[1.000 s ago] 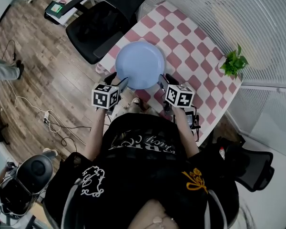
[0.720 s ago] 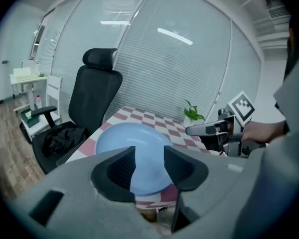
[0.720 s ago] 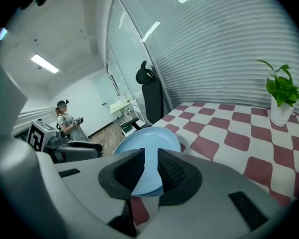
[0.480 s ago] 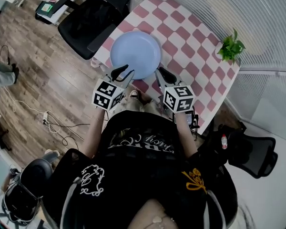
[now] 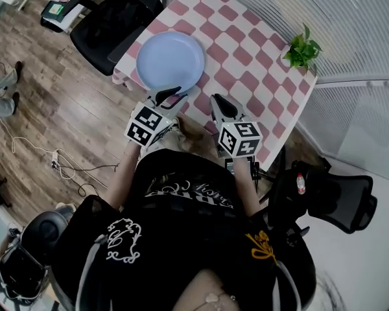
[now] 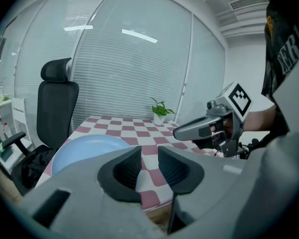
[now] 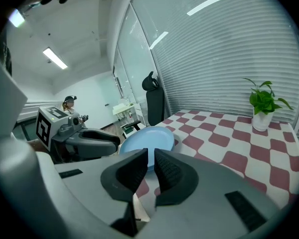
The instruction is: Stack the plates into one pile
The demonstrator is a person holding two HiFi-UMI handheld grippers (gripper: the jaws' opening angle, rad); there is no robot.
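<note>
Plate (image 5: 170,60), pale blue, round, shallow-rimmed: laid flat on the counter (image 5: 246,50) near its edge closest to the person, towards the corner beside a black office chair (image 5: 110,24). Whether one plate or several nested is shown cannot be told. Nothing is seen resting on it.

Left claw (image 5: 168,95): held just short of the plate's near rim and not touching it. In the left gripper view the jaws have just been closing and are seen narrowly apart, with nothing between them; only the plate (image 6: 84,151) and the checked cloth are seen beyond.

Right claw (image 5: 222,103): held beside the left one, over the counter's near edge and off to the plate's side. In the right gripper view the jaws have just been closing and are drawn almost together, a thin slit left, nothing gripped. The plate (image 7: 147,139) is seen ahead of them.

Counter: covered with a pink-and-white checked cloth.

Potted plant (image 5: 301,49): small, green, in a white pot, stood upright at the far corner, well apart from the plate.

Floor (image 5: 52,96): wood-patterned, with a loose cable (image 5: 58,167) lying on it.

Second black chair (image 5: 337,196): placed at the person's right.
</note>
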